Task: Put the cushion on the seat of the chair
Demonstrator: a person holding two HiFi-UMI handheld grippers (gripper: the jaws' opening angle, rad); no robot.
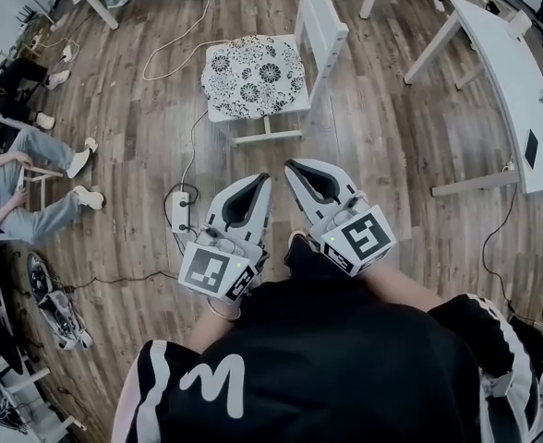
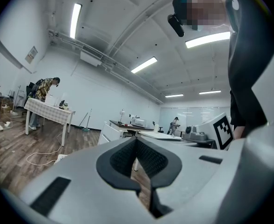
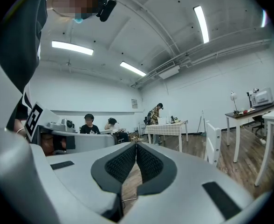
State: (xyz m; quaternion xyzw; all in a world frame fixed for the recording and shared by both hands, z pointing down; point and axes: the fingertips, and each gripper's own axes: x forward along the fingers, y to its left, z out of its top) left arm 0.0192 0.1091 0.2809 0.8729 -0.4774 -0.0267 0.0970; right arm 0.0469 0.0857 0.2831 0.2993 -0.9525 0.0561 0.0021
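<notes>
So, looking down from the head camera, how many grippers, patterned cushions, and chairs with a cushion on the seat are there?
Grippers: 2 (left gripper, right gripper)
Patterned cushion: 1
Chair with a cushion on its seat: 1
Total: 4

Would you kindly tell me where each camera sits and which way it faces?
Head view: on the head, looking steeply down at the chair with the cushion on it; left gripper, right gripper and dark top show.
Left gripper view: on the left gripper, looking level across the room over shut jaws; the dark top at right.
Right gripper view: on the right gripper, level, jaws shut; dark top at left.
Shared: both gripper views show the draped table.
</notes>
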